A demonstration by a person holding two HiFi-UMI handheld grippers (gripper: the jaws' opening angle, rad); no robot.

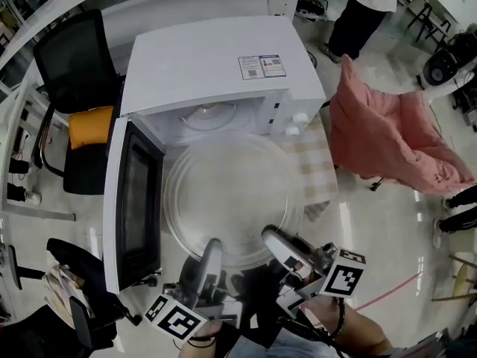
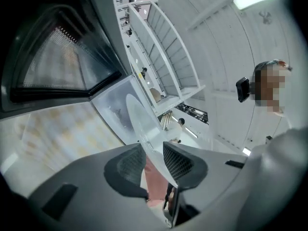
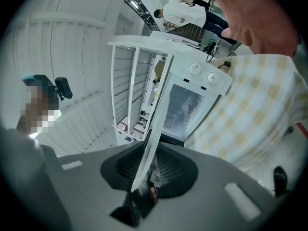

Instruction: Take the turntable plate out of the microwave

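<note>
A clear glass turntable plate (image 1: 232,200) hangs in the air in front of the open white microwave (image 1: 216,69), outside its cavity (image 1: 212,116). My left gripper (image 1: 211,253) is shut on the plate's near rim at the left, and my right gripper (image 1: 274,242) is shut on the near rim at the right. In the left gripper view the plate (image 2: 142,124) runs edge-on between the two pads (image 2: 179,160). The right gripper view shows the plate's rim (image 3: 153,138) pinched between that gripper's dark pads (image 3: 168,170). The cavity floor shows a faint ring only.
The microwave door (image 1: 138,200) stands swung open to the left, close beside the plate. A checked cloth (image 1: 317,162) lies on the surface at the right. A pink cover (image 1: 387,136) drapes over something at the right; a black chair (image 1: 78,88) is at the left; a person (image 1: 369,6) stands far back.
</note>
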